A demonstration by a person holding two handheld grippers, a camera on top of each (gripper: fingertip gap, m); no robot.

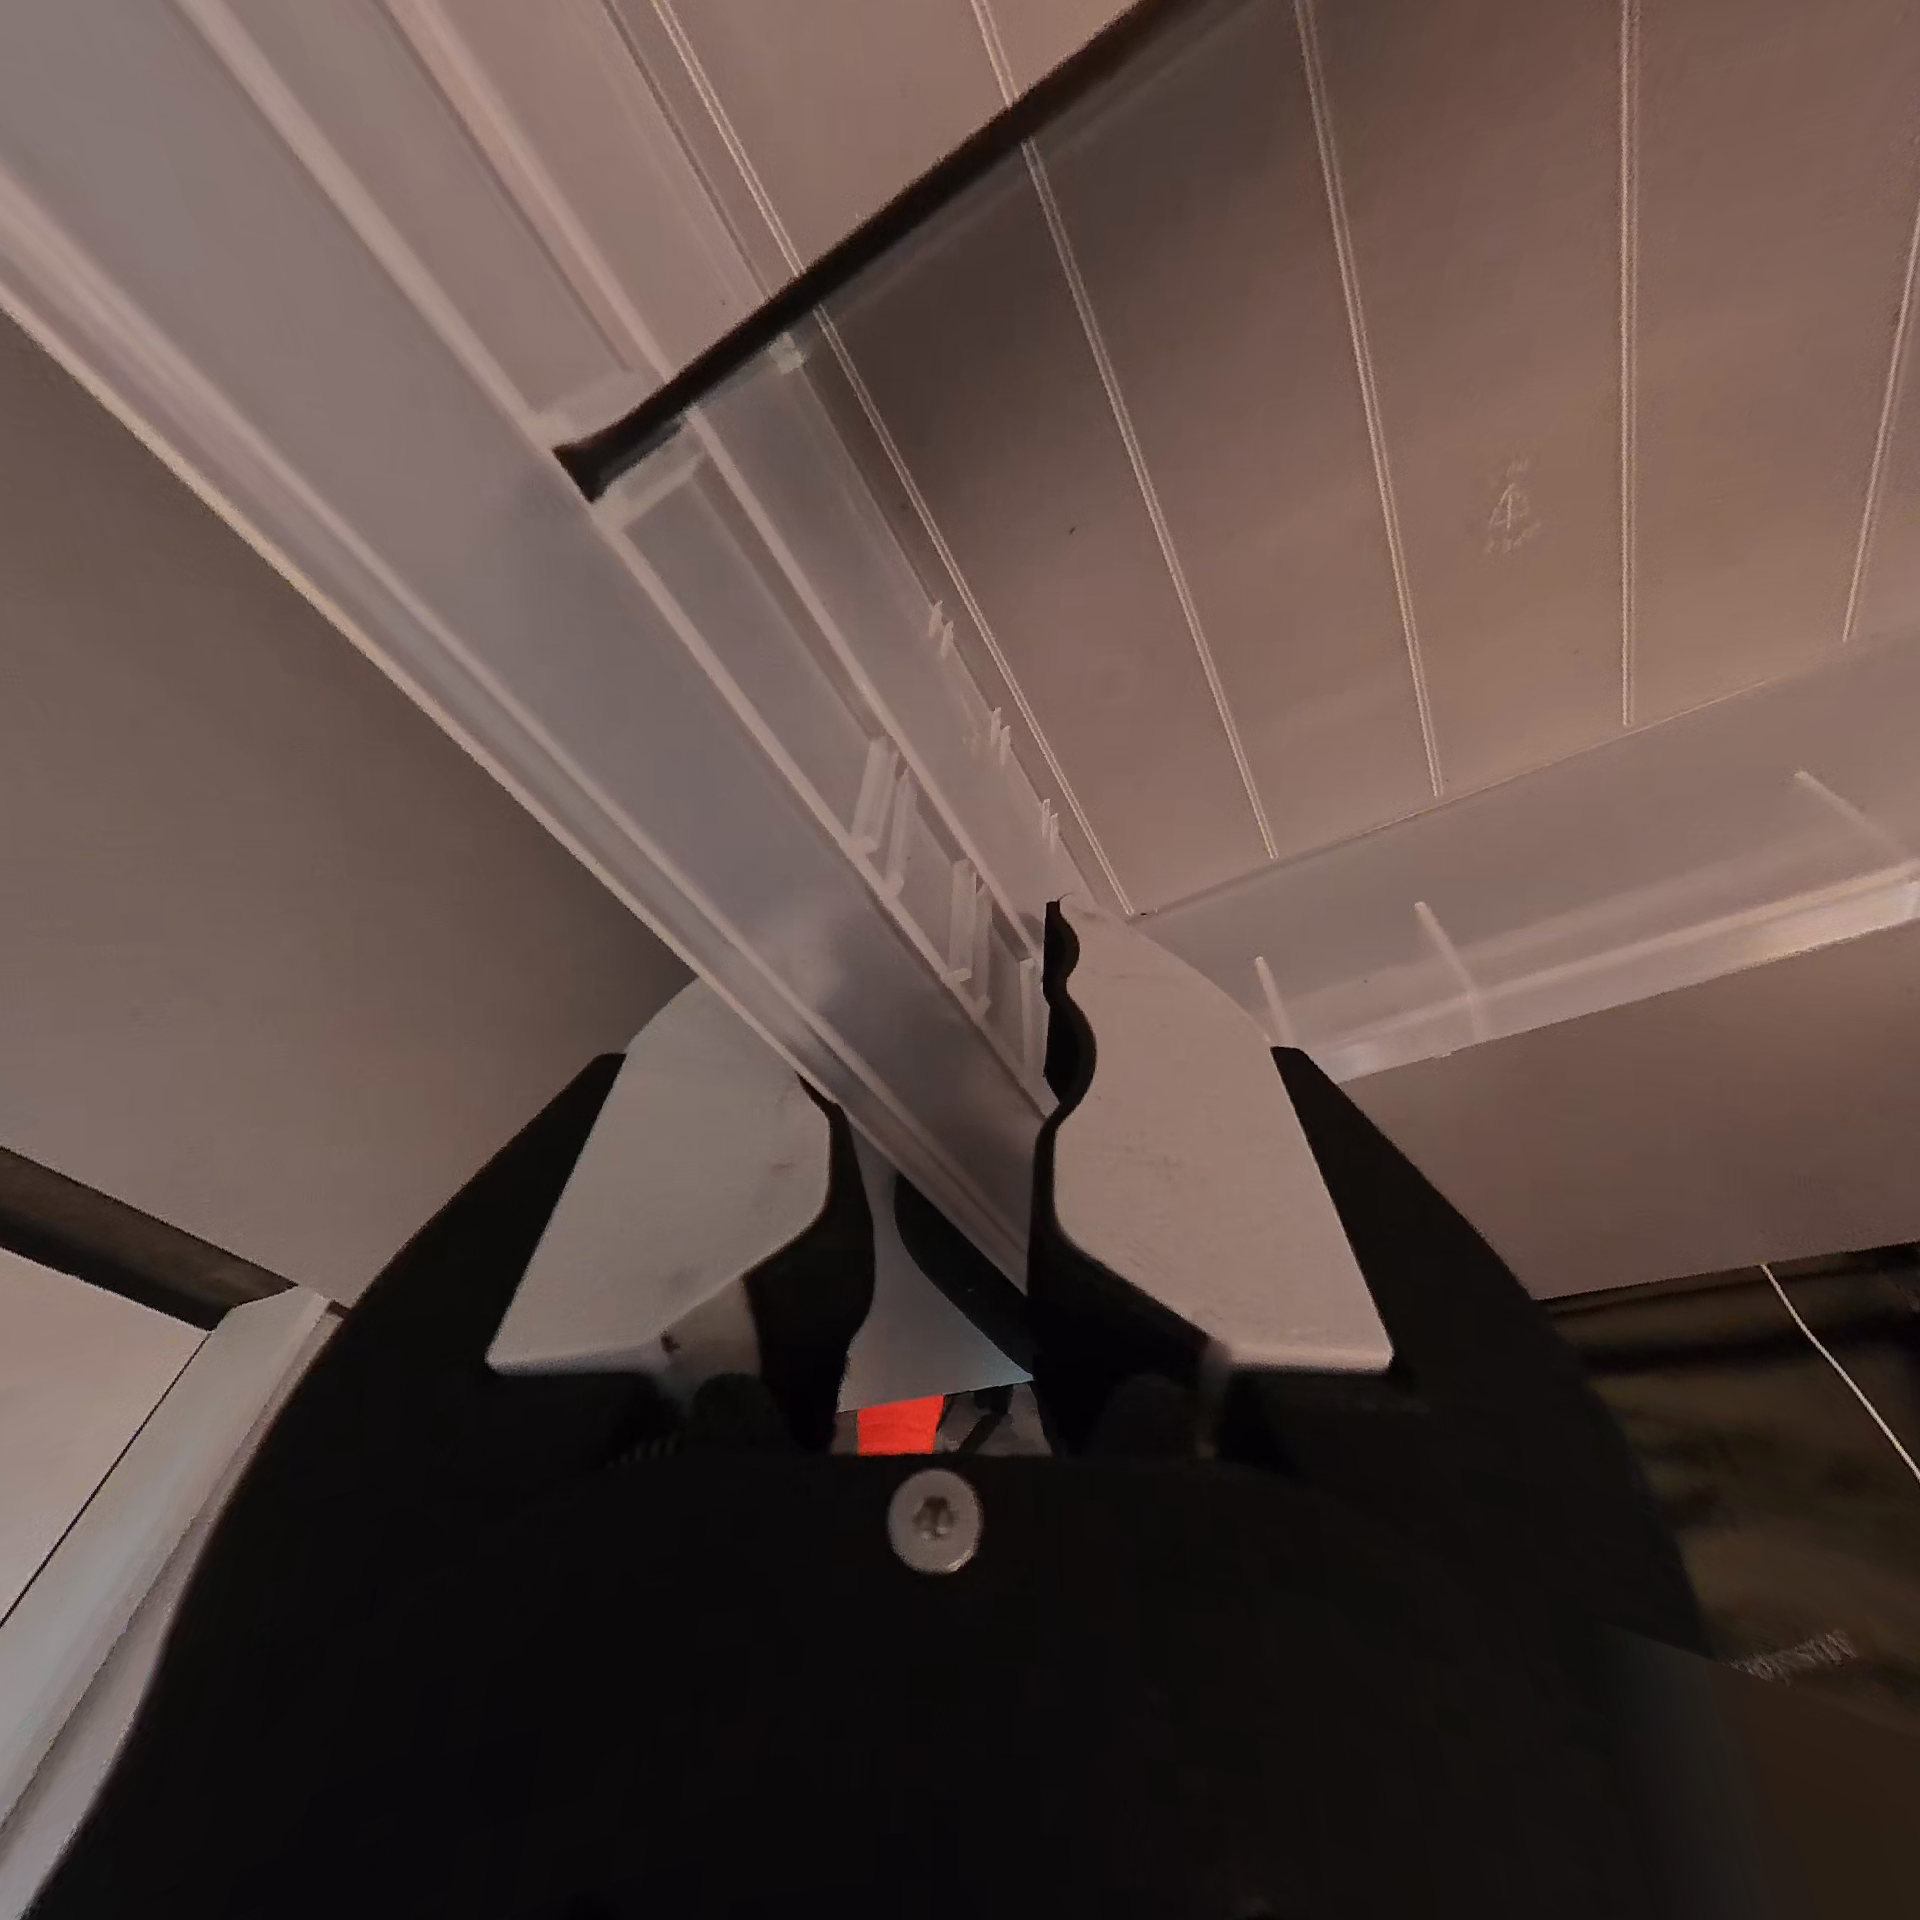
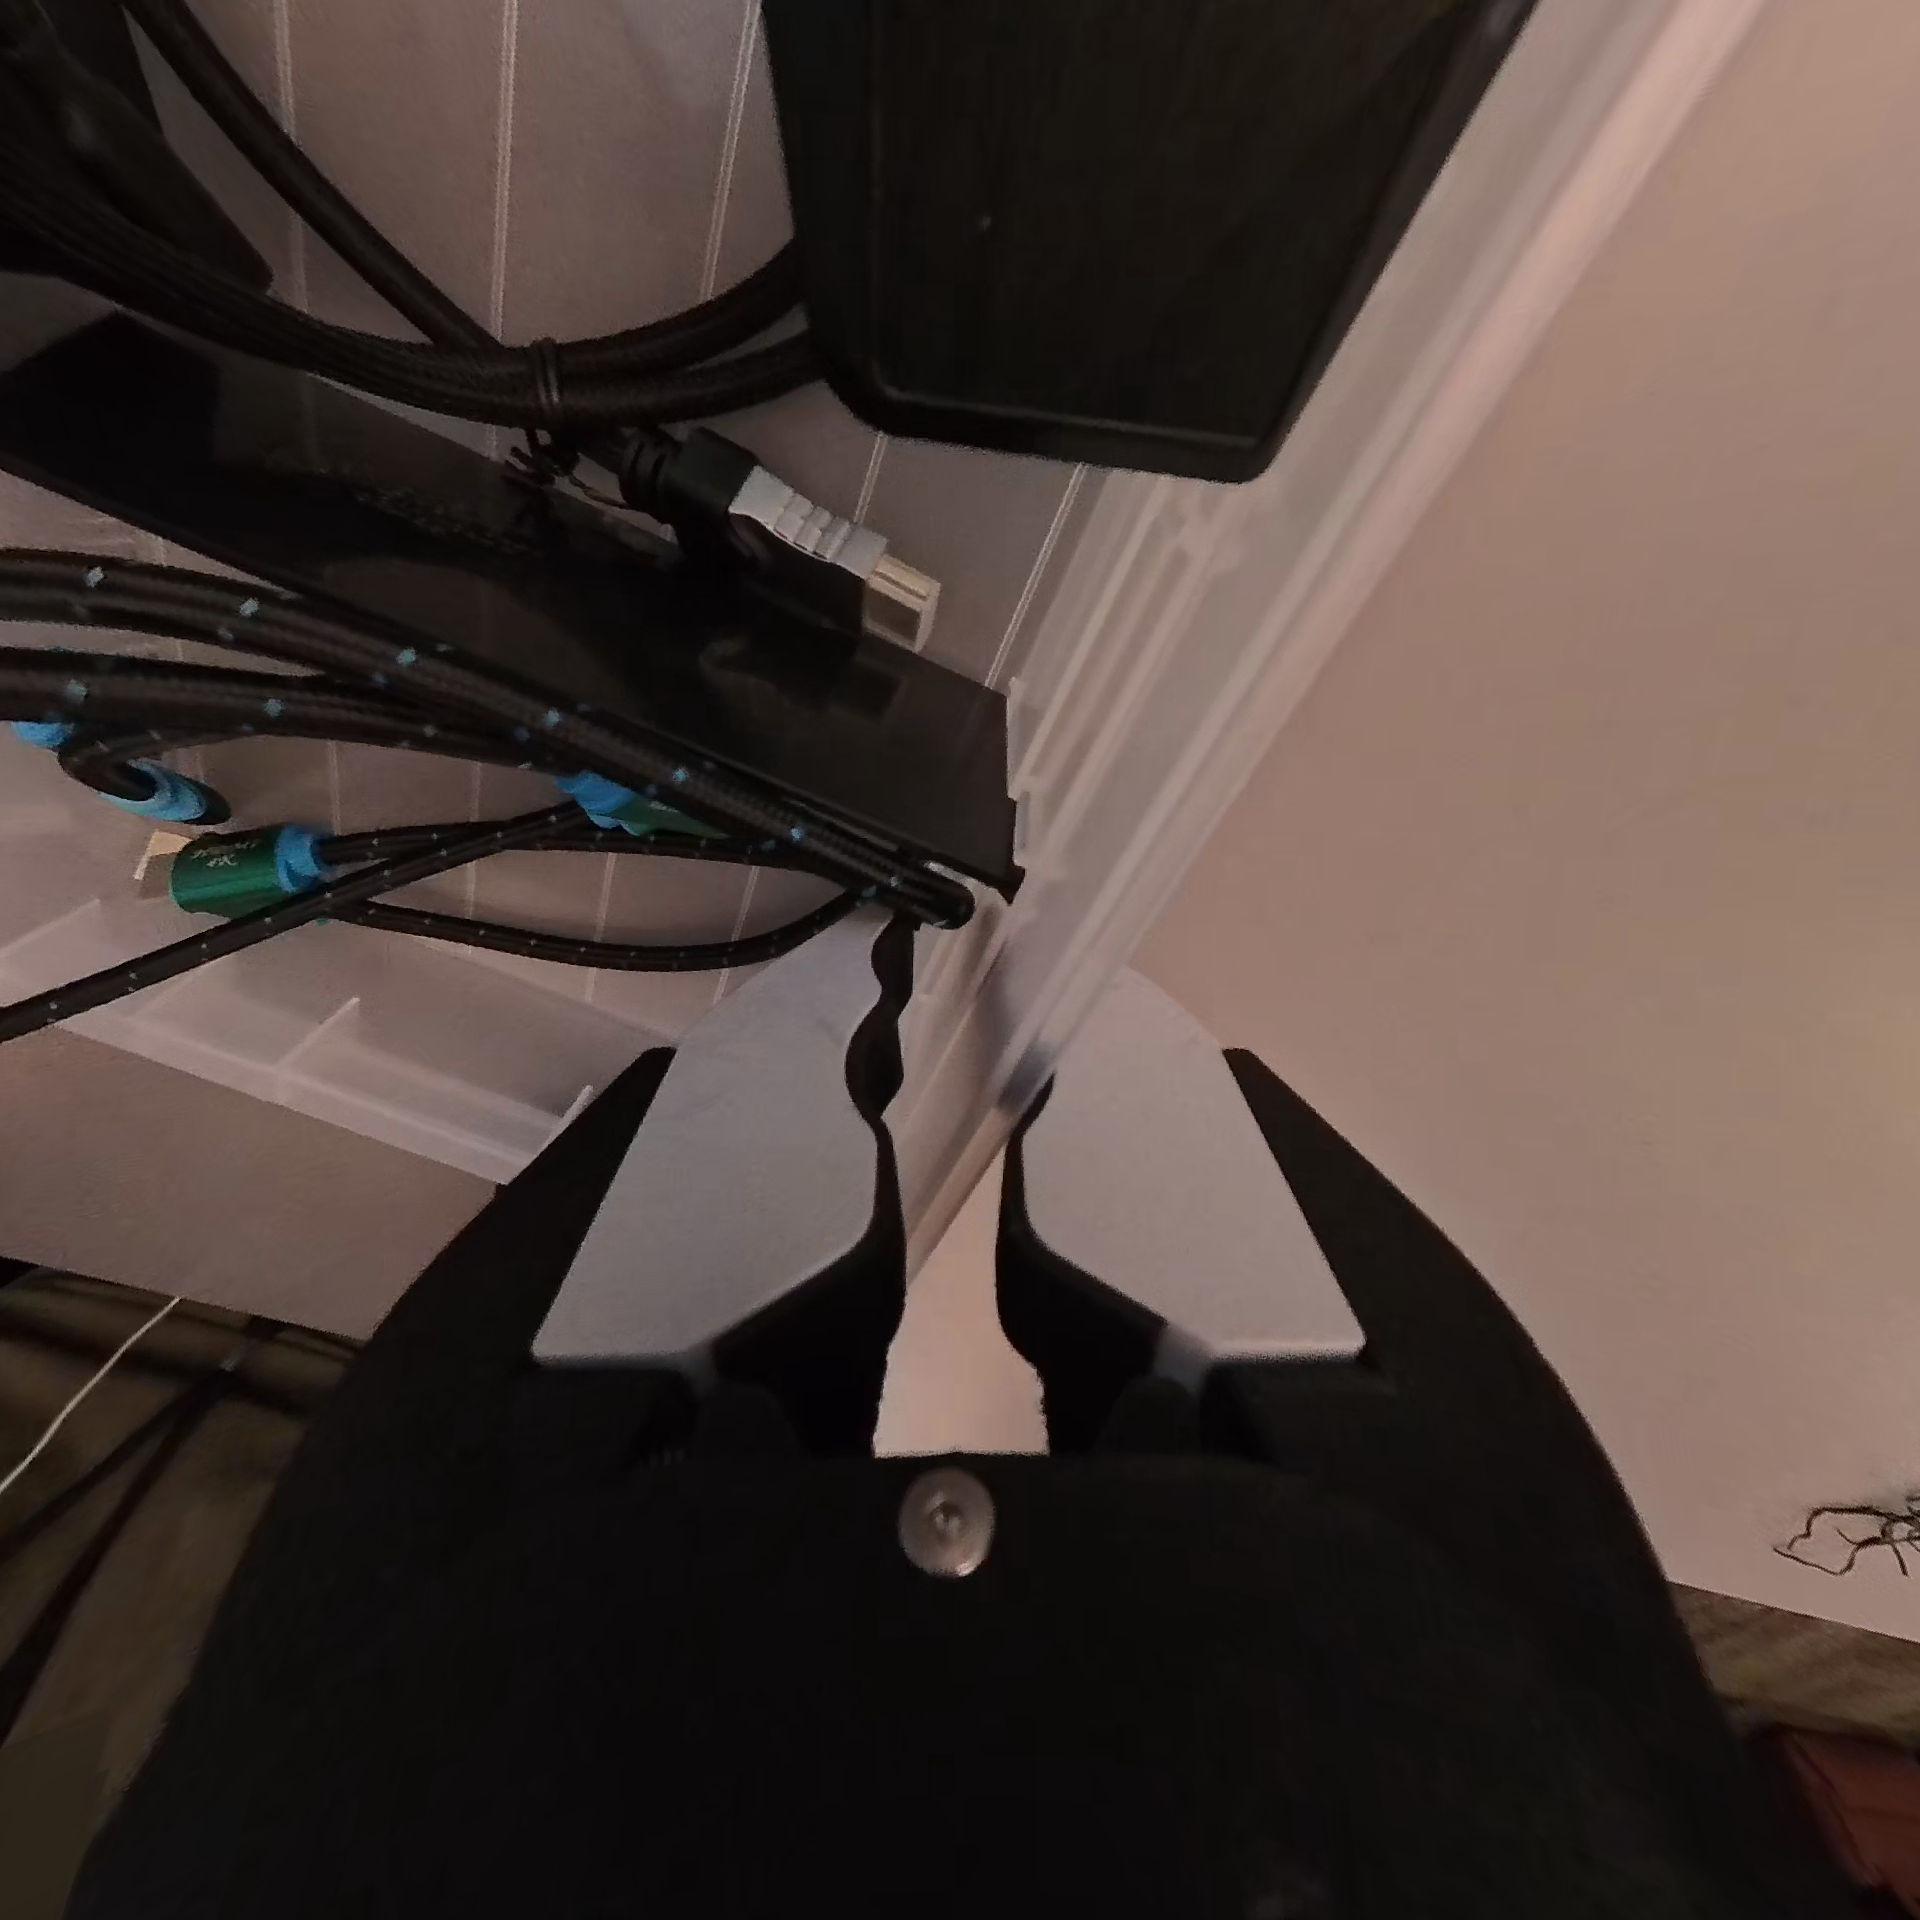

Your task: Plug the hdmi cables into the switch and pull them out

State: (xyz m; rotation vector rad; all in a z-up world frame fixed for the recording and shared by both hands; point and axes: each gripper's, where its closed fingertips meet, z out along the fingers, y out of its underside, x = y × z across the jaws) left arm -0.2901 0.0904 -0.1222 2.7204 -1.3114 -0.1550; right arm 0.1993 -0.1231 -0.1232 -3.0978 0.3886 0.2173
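A clear plastic bin (image 2: pixel 1195 644) holds the task's things. A flat glossy black switch (image 2: pixel 914 769) lies in it. A grey-and-black HDMI plug (image 2: pixel 821 530) rests on top of the switch. Braided black cables with blue flecks (image 2: pixel 416 686) run across the switch, with green plugs (image 2: pixel 229 862) lying loose on the bin floor. My right gripper (image 2: pixel 987 997) is shut on the bin's right rim. My left gripper (image 1: pixel 914 987) is shut on the bin's left rim (image 1: pixel 623 675), one finger outside and one inside. The left wrist view shows only bare bin floor.
A black box (image 2: pixel 1091 229) and a tied bundle of black cable (image 2: pixel 468 364) fill the far part of the bin. The bin stands on a white table (image 2: pixel 1558 831) (image 1: pixel 260 779). A dark floor and a thin white cord (image 1: pixel 1839 1371) show below the table edge.
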